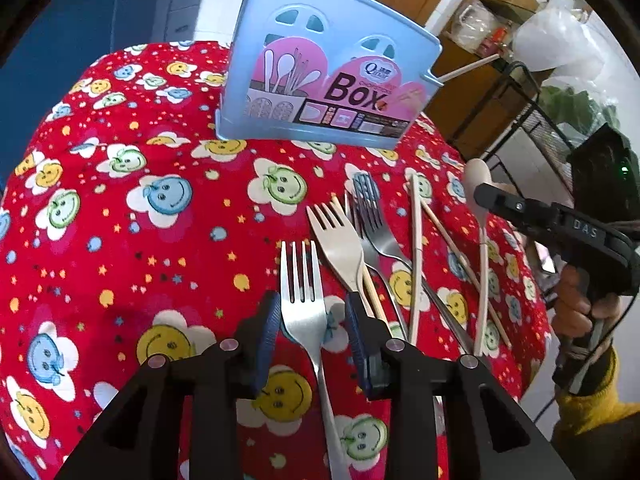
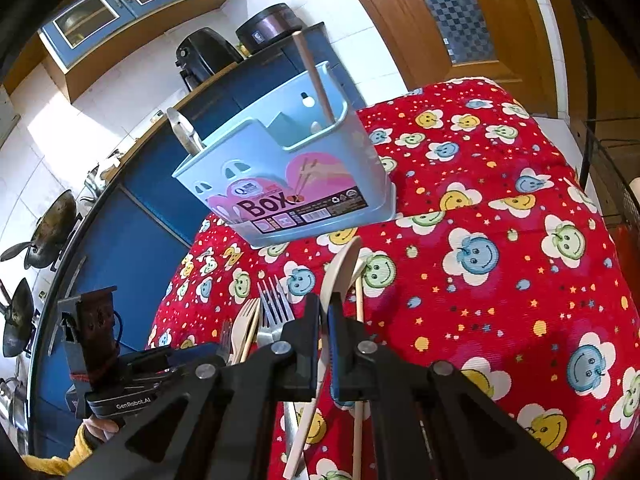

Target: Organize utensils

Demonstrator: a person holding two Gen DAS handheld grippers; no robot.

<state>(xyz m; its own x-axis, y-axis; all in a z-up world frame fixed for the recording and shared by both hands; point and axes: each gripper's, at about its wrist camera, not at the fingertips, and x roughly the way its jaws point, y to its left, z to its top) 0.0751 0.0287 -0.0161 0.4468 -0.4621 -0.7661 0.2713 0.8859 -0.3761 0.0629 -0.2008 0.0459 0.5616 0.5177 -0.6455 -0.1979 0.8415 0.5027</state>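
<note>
left wrist view: my left hand-held gripper point(image 1: 312, 320) sits over a steel fork point(image 1: 304, 304) lying on the desk point(image 1: 120, 200), which is covered in a red smiley-print cloth. blue pads stand either side of the fork's neck with visible gaps, so jaws partly open, nothing clamped. tines point away toward the box.

just right of that fork is the loose pile: a pale cream fork point(image 1: 340, 240), two more steel forks point(image 1: 372, 216) overlapping each other, and several wooden chopsticks point(image 1: 416, 248) lying crossed among them.

light blue utensil box point(image 1: 320, 80) stands upright at the far side of the desk, label facing me, well apart from the pile. one chopstick pokes out past its right end.

right edge of this view: my right hand-held gripper point(image 1: 484, 192) is held above the desk with a cream spoon point(image 1: 480, 216) in it, bowl up, handle hanging down. a hand point(image 1: 580, 312) with a yellow sleeve holds the grip.

right wrist view: right hand-held gripper point(image 2: 326, 320) is clamped tight on the cream spoon point(image 2: 340, 272), pads pressing on the neck just under the bowl. one chopstick point(image 2: 359, 304) lies on the cloth just beside the right finger, not gripped. utensil box point(image 2: 280, 168) is ahead, past the spoon bowl; a chopstick point(image 2: 314, 76) stands in its right compartment, a steel handle point(image 2: 184, 132) in the left one. left hand-held gripper point(image 2: 192, 354) shows at lower left beside the forks point(image 2: 272, 308).
</note>
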